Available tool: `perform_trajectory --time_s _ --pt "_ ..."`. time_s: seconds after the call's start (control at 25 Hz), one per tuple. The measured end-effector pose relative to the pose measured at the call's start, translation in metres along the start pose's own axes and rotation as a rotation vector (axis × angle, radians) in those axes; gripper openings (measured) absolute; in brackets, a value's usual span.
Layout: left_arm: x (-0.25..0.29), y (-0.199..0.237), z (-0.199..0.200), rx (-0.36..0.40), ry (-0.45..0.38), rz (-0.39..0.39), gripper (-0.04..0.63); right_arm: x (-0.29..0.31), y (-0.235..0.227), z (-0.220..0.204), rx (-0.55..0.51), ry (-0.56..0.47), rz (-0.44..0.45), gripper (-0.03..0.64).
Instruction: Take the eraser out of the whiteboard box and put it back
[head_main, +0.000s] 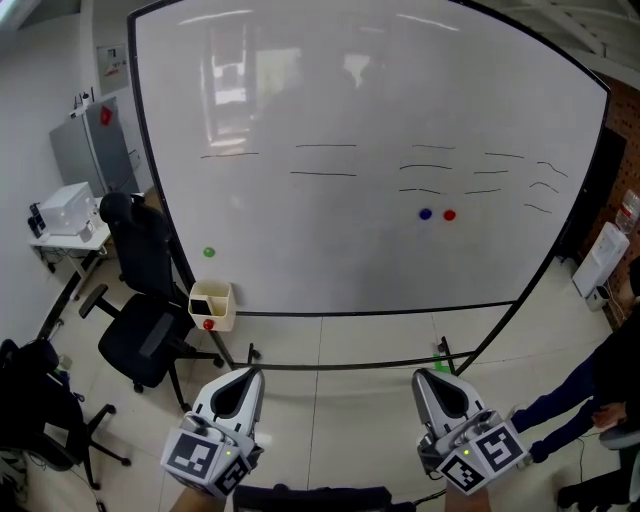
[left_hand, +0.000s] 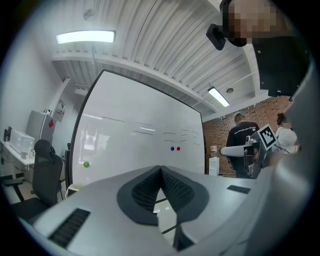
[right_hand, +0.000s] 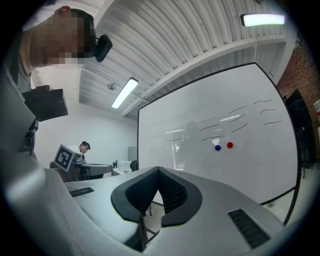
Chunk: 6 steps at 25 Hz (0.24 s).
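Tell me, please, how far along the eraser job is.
Nothing looks done yet. The left tool and right tool are both shut and empty, held short of the whiteboard box. Taking the eraser, unseen here, out and returning it are both left.

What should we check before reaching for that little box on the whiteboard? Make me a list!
1. Box in view at the whiteboard's lower left: ok.
2. Eraser seen in it: cannot tell; only a red thing shows.
3. Left gripper empty: ok.
4. Right gripper empty: ok.
5. Jaws apart for grabbing: not ok, both pairs are shut.
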<state>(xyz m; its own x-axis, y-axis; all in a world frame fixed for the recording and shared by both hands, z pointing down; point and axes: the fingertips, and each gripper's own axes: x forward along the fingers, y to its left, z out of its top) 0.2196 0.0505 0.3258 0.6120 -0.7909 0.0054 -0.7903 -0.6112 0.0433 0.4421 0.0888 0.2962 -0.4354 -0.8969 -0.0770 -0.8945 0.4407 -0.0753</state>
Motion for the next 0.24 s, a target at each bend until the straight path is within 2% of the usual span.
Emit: perform_trajectory --time_s 0.24 --pt "-0.0063 -0.0005 0.0038 -0.004 0.002 0.003 0.028 -0.0019 0.0031 0.0064 -0.007 -0.011 -0.002 0.017"
